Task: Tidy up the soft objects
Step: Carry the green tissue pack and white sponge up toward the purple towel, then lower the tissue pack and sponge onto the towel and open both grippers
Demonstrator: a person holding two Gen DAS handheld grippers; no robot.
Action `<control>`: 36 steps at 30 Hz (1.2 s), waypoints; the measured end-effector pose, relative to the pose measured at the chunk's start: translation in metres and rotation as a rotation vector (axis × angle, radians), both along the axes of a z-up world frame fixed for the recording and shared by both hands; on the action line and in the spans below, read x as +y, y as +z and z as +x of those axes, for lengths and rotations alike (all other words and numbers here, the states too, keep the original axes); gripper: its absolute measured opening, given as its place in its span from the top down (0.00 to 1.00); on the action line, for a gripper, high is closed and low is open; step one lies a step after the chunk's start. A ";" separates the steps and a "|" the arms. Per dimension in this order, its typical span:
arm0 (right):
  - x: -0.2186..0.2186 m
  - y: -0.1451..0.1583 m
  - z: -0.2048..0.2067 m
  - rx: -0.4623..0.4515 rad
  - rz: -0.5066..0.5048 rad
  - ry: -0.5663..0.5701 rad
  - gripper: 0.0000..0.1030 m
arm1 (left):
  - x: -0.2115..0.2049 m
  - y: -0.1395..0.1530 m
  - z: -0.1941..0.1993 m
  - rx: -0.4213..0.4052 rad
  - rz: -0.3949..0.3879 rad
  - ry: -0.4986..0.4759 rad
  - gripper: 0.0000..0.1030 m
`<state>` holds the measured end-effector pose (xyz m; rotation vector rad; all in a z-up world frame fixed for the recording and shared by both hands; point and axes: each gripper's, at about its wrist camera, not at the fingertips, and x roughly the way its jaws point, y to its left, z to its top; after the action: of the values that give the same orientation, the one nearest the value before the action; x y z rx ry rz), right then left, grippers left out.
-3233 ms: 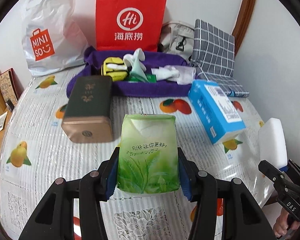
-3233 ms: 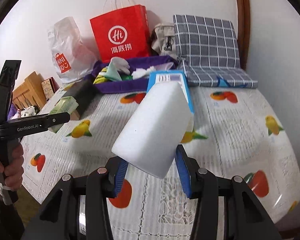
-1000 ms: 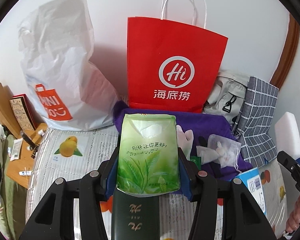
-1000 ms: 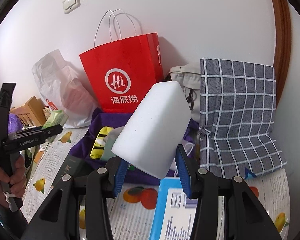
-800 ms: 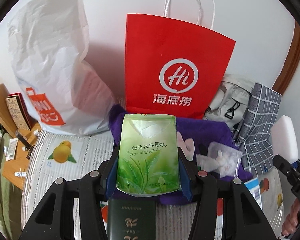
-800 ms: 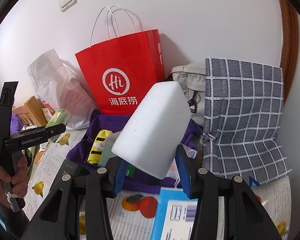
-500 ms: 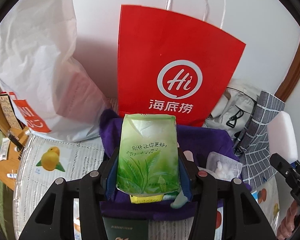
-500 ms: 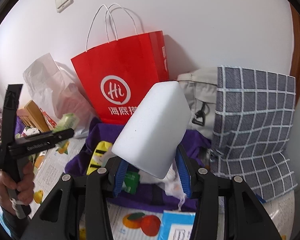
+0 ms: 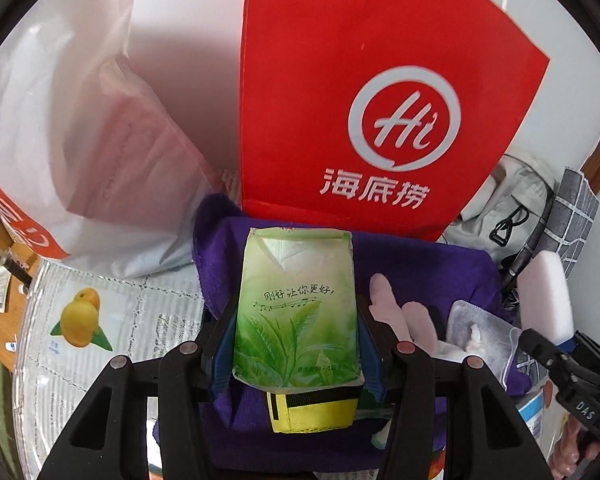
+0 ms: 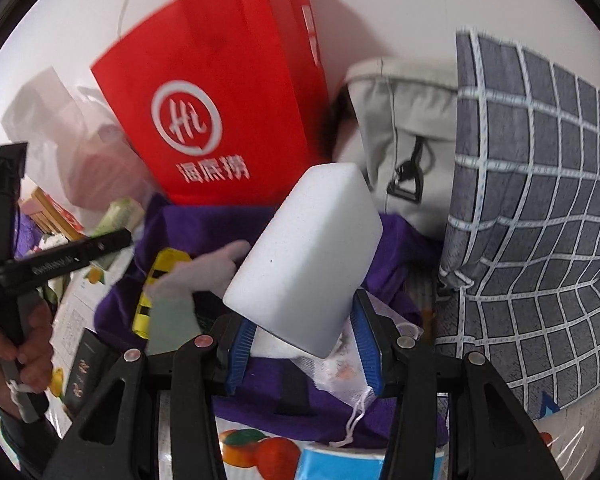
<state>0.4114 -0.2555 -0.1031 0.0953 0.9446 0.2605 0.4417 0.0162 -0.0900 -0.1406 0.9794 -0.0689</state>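
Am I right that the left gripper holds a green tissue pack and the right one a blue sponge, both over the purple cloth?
Not quite: the sponge in the right gripper is white, as the right wrist view shows. The left gripper does hold the green tissue pack, and both hover over the purple cloth.

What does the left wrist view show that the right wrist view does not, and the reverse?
Only the left wrist view shows the printed front of the green tissue pack, clamped in the left gripper, and a yellow fruit print on the table cover.

Only the right wrist view shows the hand that holds the left tool, the broad face of the grey checked cushion and a blue box at the bottom edge.

Both show the red paper bag, the purple cloth and the white sponge block, gripped by the right gripper.
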 end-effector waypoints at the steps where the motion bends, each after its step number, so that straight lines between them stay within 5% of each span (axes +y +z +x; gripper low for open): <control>1: 0.000 -0.005 0.002 0.015 -0.004 0.000 0.55 | -0.001 -0.004 0.002 0.008 -0.002 -0.002 0.51; 10: 0.005 -0.035 0.016 0.106 0.014 0.008 0.55 | -0.016 -0.036 0.016 0.067 -0.013 -0.044 0.51; 25: 0.023 -0.058 0.026 0.166 -0.011 0.025 0.48 | -0.020 -0.044 0.020 0.094 -0.025 -0.051 0.51; 30: 0.028 -0.059 0.028 0.154 -0.050 0.022 0.28 | -0.026 -0.043 0.019 0.096 -0.016 -0.057 0.32; 36: 0.028 -0.047 0.024 0.117 -0.029 0.018 0.27 | -0.031 -0.035 0.017 0.081 0.026 -0.066 0.28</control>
<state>0.4353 -0.2277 -0.1498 0.0753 1.0653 0.2601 0.4586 -0.0144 -0.1253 -0.0881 1.0659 -0.1120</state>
